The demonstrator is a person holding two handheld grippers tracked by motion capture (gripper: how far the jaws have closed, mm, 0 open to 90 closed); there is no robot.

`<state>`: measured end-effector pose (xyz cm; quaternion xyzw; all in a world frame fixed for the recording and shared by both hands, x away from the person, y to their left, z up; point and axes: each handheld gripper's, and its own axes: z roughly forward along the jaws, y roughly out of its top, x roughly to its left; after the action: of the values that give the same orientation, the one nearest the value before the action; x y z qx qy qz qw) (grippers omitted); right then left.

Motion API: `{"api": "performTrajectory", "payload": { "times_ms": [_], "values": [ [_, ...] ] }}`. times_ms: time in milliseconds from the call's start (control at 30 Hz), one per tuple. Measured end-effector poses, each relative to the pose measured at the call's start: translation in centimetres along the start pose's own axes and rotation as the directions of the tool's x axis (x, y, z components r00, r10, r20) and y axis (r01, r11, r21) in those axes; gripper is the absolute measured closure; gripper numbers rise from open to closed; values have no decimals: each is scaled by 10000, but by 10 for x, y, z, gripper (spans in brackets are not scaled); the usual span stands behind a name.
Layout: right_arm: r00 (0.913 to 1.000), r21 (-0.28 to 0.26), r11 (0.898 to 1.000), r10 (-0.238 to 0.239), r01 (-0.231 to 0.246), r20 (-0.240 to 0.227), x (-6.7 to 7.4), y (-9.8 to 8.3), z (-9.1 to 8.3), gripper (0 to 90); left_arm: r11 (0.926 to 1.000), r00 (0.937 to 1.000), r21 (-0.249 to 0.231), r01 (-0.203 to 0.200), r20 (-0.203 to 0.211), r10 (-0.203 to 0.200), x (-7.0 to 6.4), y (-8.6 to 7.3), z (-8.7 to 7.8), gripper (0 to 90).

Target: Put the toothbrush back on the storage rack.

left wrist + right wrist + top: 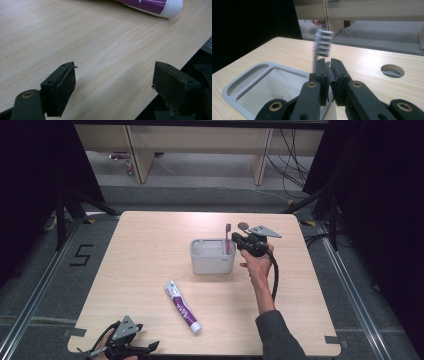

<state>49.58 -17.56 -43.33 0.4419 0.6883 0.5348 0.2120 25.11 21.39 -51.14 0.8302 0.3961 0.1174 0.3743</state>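
The toothbrush (228, 239) stands upright, head up, at the right end of the grey holder (211, 256), its lower part inside. My right gripper (235, 240) clamps its handle; in the right gripper view the jaws are pinched tight on the handle just below the bristles (323, 43).

Step in hand, as I judge it: seating the toothbrush in the holder. The next move calls for parting the jaws, then drawing the gripper back to the right without tipping the brush or dragging the holder.

My left gripper (131, 347) rests at the near left edge of the table (150, 250), jaws wide with nothing between them. The toothpaste (183, 306) lies flat on the table, near that gripper and well apart from the holder, cap toward me.

The table is pale wood with a round cable hole (243, 225) behind my right gripper. Beyond it lie grey floor, wooden furniture legs and loose cables; a "5" (82, 255) marks the floor at left.
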Motion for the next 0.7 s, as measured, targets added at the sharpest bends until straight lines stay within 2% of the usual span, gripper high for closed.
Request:
{"api": "performTrajectory", "payload": {
  "times_ms": [67, 100, 233, 300, 333, 467, 500, 533, 567, 700],
  "values": [
    [9999, -69, 9999, -92, 92, 56, -1, 0, 0, 850, 10000, 10000, -4, -2, 11, 2, 0, 0, 0, 181],
    [9999, -11, 9999, 117, -117, 118, 0, 0, -2, 850, 10000, 10000, -3, -1, -9, 1, 0, 0, 0, 181],
    [9999, -58, 9999, -135, 136, 107, -3, 2, -5, 850, 10000, 10000, 14, -10, -8, 10, 0, 0, 0, 181],
    [9999, 2, 10000, 0, 0, 157, -3, 2, -7, 850, 10000, 9999, 32, -24, -100, 24, 0, 0, 1, 181],
    [9996, -95, 9998, -194, 196, 199, -6, 3, -10, 850, 10000, 10000, 13, -14, -12, 14, 0, 0, 0, 181],
    [9997, -31, 9999, -107, 108, 206, -9, 4, -14, 851, 10000, 10000, 4, -1, -29, 1, 0, 0, 0, 181],
    [9994, 1, 10000, -3, 3, 358, -9, 4, -17, 850, 10000, 10000, 9, -5, -28, 5, 0, 0, 0, 181],
    [9997, 47, 10000, -26, 25, 227, -11, 4, -19, 850, 10000, 10000, 15, -5, -33, 5, 0, 0, 0, 181],
    [9989, -34, 9995, -317, 318, 345, -13, 4, -20, 850, 10000, 10000, 13, 3, -34, -3, 0, 0, 0, 181],
    [9995, 23, 10000, -91, 90, 288, -15, 6, -29, 849, 10000, 10000, 51, 14, -71, -14, 0, 0, 0, 181]
  ]
}}
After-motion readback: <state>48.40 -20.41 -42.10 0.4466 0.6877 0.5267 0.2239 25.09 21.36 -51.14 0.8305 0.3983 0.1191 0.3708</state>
